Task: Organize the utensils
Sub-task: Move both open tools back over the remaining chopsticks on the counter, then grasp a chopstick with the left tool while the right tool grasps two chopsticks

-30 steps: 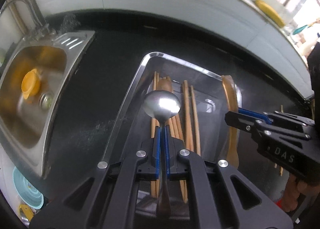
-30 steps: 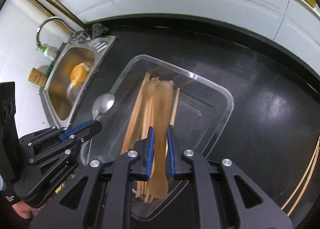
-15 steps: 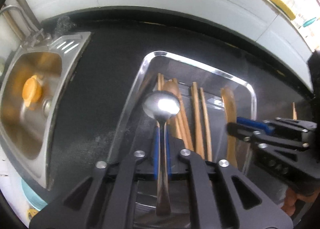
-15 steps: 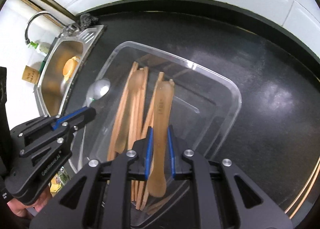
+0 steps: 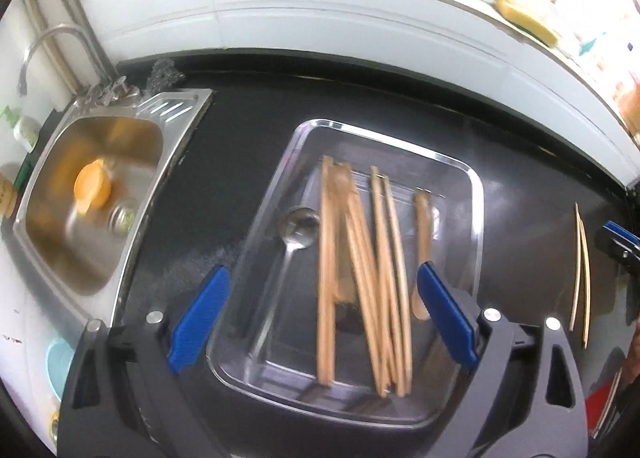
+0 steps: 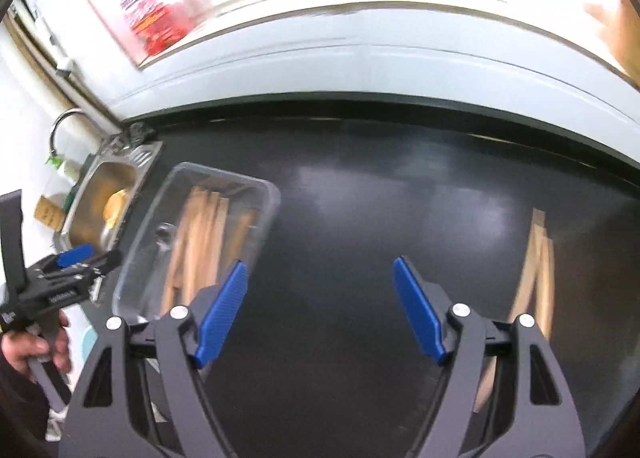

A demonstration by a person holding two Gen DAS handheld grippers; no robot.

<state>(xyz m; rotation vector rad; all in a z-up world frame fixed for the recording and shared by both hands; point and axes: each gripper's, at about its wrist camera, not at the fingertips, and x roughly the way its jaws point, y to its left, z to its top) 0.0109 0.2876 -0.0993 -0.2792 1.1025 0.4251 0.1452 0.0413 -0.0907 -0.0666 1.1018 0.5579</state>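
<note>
A: Two grippers in view, both w/ blue pads spread wide, nothing between them. Left gripper (image 5: 322,298) hangs above a clear plastic tray (image 5: 478,193) on the black worktop (image 5: 240,145); its jaws have just been opening. Right gripper (image 6: 320,308) is over bare worktop to the right of the tray; its jaws have just been opening too.

B: Where are the utensils?

A: Inside the tray. Metal spoon (image 5: 294,234) lies along the tray's left side, bowl toward the wall. Beside it, a bundle of wooden chopsticks (image 5: 374,270) runs lengthwise down the middle, approx. parallel, some crossing. Wooden spoon (image 5: 422,225) lies nearer the tray's right side, partly behind a blue pad.

B: Anything outside the tray?

A: Yes: a loose pair of chopsticks (image 5: 582,270) lies on the worktop near its right edge, well apart from the tray. Steel sink (image 5: 52,242) is set into the worktop's left end, an orange object (image 5: 92,187) in its basin, tap at its back corner. Right wrist view is blurred; a hand (image 6: 38,350) holds the left gripper at the lower left there.
</note>
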